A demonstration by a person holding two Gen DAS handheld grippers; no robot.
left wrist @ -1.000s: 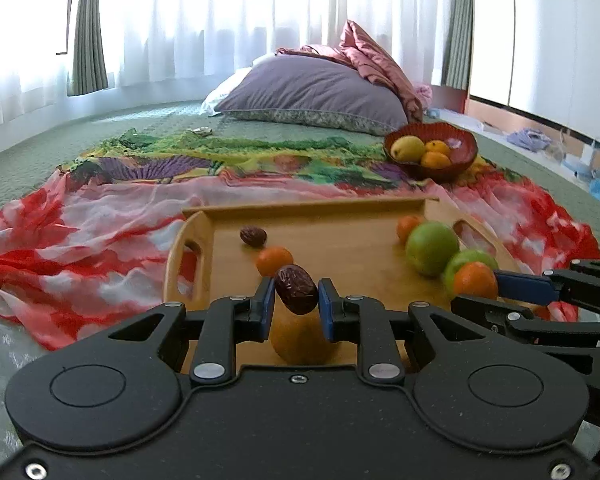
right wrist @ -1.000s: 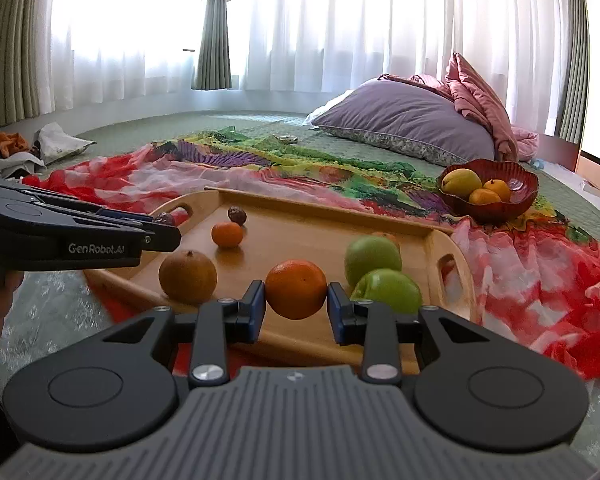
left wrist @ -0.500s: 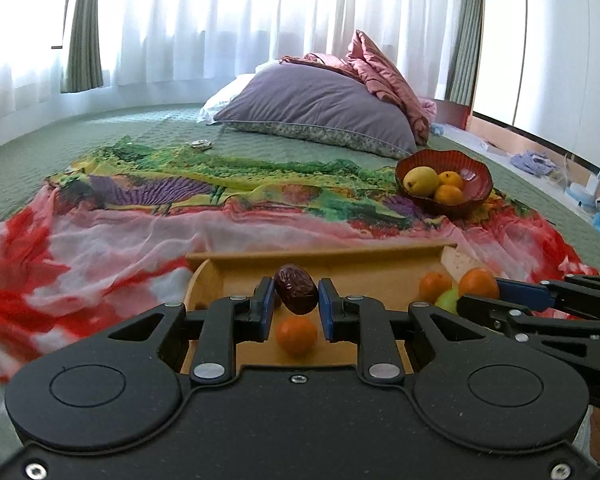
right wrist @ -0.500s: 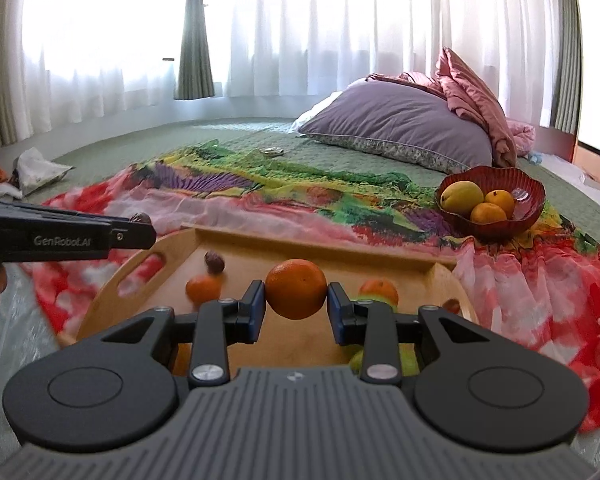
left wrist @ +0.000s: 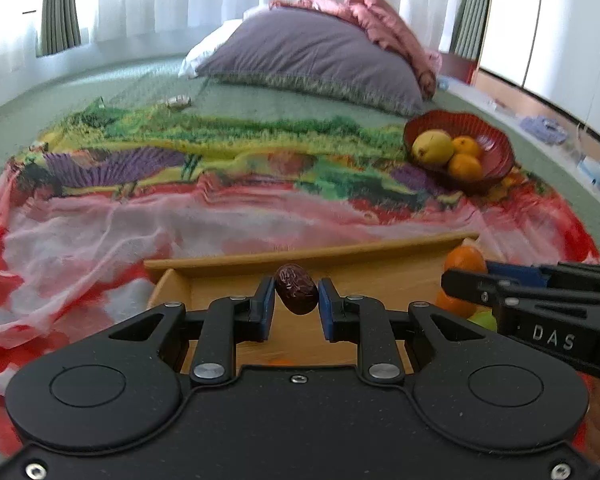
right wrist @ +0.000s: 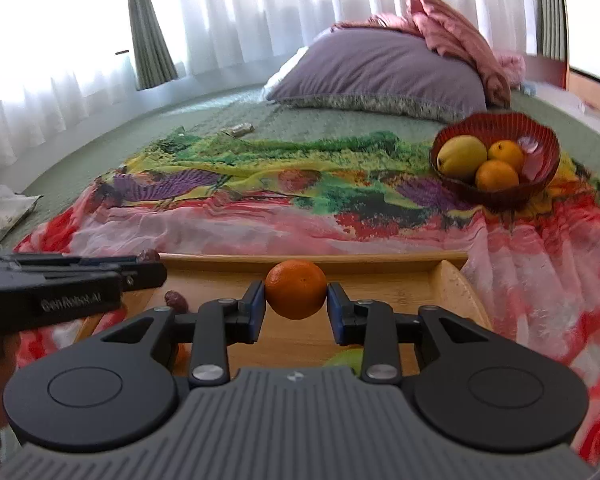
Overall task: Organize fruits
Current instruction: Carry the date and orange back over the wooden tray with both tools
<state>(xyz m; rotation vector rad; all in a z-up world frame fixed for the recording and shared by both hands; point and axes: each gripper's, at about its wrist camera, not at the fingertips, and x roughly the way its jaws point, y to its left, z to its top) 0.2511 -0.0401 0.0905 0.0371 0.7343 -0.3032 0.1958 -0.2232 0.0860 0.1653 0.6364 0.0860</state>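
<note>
My left gripper [left wrist: 296, 300] is shut on a dark red date [left wrist: 296, 289] and holds it above the wooden tray [left wrist: 340, 254]. My right gripper [right wrist: 296, 300] is shut on an orange [right wrist: 295, 289], also above the tray [right wrist: 380, 258]. The orange also shows in the left wrist view [left wrist: 465, 260], and the held date in the right wrist view [right wrist: 149, 255]. A red bowl [left wrist: 496, 144] far right holds a yellow fruit [left wrist: 432, 147] and two oranges; it also shows in the right wrist view [right wrist: 540, 136]. Another date [right wrist: 176, 300] lies on the tray.
A colourful cloth [left wrist: 180, 208] covers the green bed under the tray and bowl. A purple pillow [left wrist: 312, 56] with a pink blanket lies at the back. A green fruit [right wrist: 350, 358] peeks out under my right gripper. A small object [right wrist: 240, 129] lies on the bed.
Both grippers have risen and moved forward over the tray with their fruit. Most of the tray's fruit has dropped out of view, and the bowl appears nearer.
</note>
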